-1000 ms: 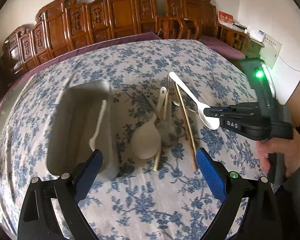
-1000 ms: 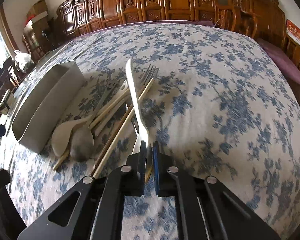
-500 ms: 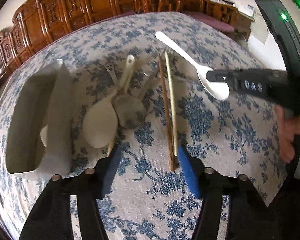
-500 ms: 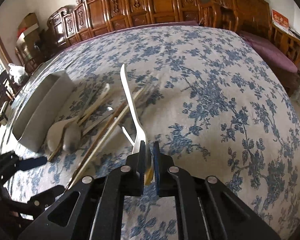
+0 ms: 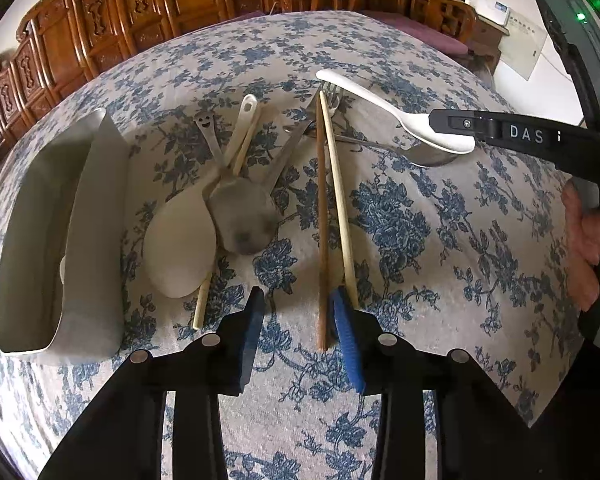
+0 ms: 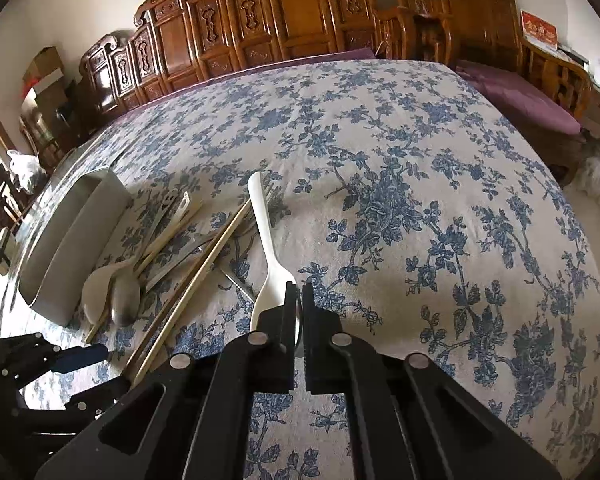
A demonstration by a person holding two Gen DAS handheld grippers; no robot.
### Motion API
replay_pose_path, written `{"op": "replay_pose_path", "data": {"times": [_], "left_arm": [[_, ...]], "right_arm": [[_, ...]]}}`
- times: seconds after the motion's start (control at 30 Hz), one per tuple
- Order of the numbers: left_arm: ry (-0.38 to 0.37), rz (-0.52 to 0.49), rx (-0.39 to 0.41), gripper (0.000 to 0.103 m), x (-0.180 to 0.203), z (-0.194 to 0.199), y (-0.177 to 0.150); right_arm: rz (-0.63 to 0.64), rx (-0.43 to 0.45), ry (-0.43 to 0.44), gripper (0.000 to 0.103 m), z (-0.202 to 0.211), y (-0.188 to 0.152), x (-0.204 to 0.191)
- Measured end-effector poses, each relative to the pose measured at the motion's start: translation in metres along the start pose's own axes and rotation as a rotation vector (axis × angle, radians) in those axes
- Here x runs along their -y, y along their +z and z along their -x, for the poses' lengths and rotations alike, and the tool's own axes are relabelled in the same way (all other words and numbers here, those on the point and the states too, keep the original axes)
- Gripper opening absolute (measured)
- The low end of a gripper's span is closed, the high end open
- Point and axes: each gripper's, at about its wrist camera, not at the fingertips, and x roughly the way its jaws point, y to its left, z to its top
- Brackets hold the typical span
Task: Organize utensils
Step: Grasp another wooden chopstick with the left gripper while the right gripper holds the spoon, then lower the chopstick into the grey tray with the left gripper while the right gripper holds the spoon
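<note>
Far to the left of my left tool (image 5: pixel 296 312) sits the grey utensil tray (image 5: pixel 96 216) on the worktop (image 5: pixel 440 240), which is covered in a blue-flowered cloth; a white utensil lies inside it, mostly hidden by the wall. Just ahead and left of that tool lie a white rice paddle (image 5: pixel 178 248) and a grey metal spoon (image 5: pixel 242 218), bowls side by side and touching, handles fanning away from me, with a pale chopstick (image 5: pixel 202 298) poking out from under the paddle. My left tool has just been closing and now stands narrow, not yet pinching. The dark brown chopstick (image 5: pixel 322 240) runs between its pads, close to the right-hand blue pad (image 5: pixel 346 340); the pale chopstick (image 5: pixel 342 216) beside it passes to the outer side of that pad's tip. I cannot tell whether either is touched. Their far ends lie by a metal fork (image 5: pixel 330 92).

Further right, my right tool (image 6: pixel 298 300) is clamped on the bowl of a white plastic spoon (image 5: pixel 400 114), whose handle points away toward the fork; a metal spoon (image 5: pixel 424 156) lies just beneath it on the cloth. In the right wrist view the spoon's handle juts forward from the nearly closed pads, and the left tool appears low at the left edge. A hand (image 5: pixel 584 248) grips the right tool's handle at the far right.
</note>
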Motion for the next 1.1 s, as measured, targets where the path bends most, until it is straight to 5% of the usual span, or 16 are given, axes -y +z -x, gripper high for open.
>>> {"op": "replay_pose_path", "data": {"times": [0.1,0.17,1.1], "left_arm": [[-0.010,-0.006,0.004,0.024,0.003,-0.002,0.004],[-0.019,-0.009,0.001,0.005,0.006,-0.003,0.006],[0.018,0.086,0.153,0.004,-0.060,0.097,0.006]], "right_arm": [[0.006,0.011,-0.011,0.004,0.004,0.000,-0.001],[0.010,0.012,-0.015,0.004,0.006,0.000,-0.003],[0.114,0.039,-0.010,0.004,0.059,0.003,-0.078]]}}
